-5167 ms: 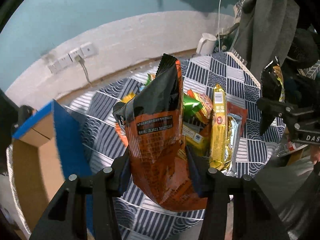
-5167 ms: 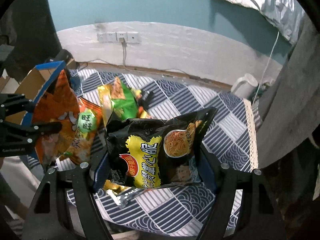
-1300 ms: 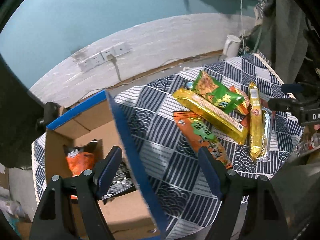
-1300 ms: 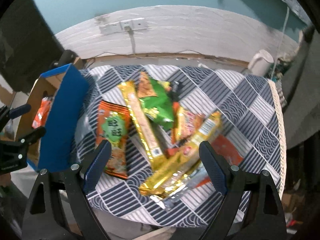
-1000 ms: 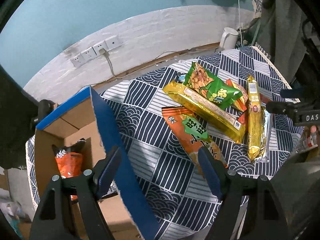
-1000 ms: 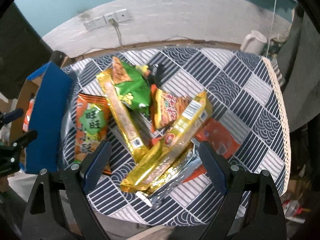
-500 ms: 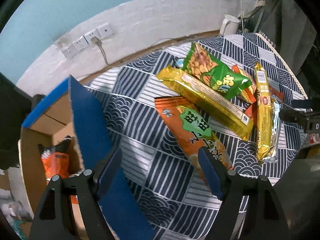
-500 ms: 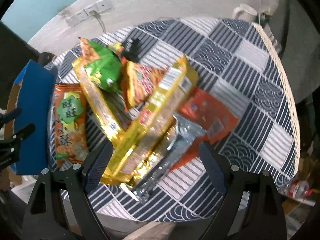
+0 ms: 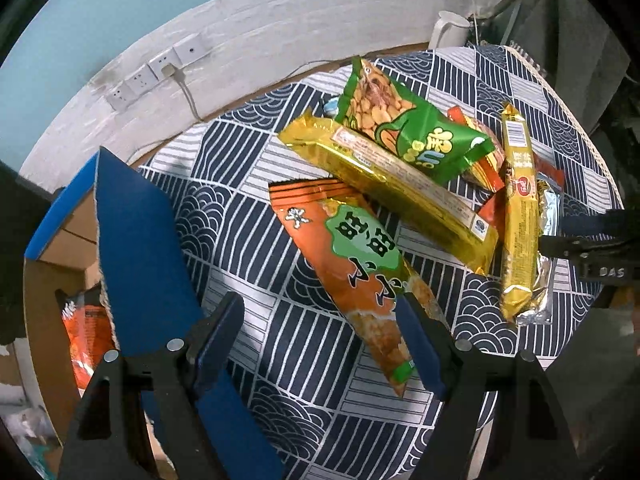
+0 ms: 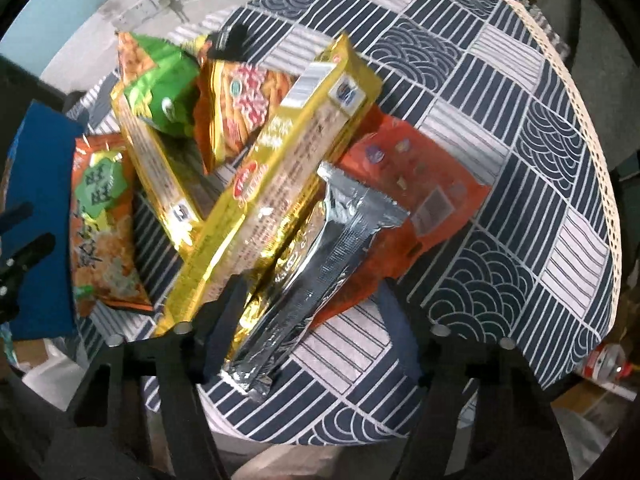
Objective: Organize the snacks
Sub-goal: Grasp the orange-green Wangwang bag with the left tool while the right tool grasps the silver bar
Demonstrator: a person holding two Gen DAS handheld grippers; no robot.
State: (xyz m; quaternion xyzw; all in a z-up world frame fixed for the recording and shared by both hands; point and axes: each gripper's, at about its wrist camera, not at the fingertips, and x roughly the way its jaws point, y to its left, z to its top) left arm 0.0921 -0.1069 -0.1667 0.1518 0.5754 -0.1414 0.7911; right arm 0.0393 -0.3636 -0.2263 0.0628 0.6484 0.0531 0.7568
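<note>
**Both tongs released over the snack pile**

Left wrist view: your left gripper (image 9: 320,332) is spread wide and grasps nothing. Its right finger overlaps the lower end of the orange snack bag (image 9: 356,264), which lies flat on the patterned tablecloth (image 9: 248,184); whether it touches the bag, you cannot tell. Beyond that bag a long gold packet (image 9: 396,188) lies diagonally, with a green peanut bag (image 9: 408,128) resting on its far end. A second gold packet (image 9: 520,216) lies to the right, and a silver packet (image 9: 546,240) sits just beside it. At the left stands the cardboard box (image 9: 56,240) with its blue flap (image 9: 140,248) up, and an orange pack (image 9: 86,332) lies inside it. Your right gripper's fingers (image 9: 580,240) show at the right edge, near the silver packet.

Right wrist view: your right gripper (image 10: 312,320) is also released. The silver packet (image 10: 320,248) runs between its fingers, partly over the red flat pack (image 10: 416,184) and against the long gold packet (image 10: 280,168). An orange-yellow chip bag (image 10: 236,96), the green peanut bag (image 10: 160,88) and the orange snack bag (image 10: 104,220) lie further left.
</note>
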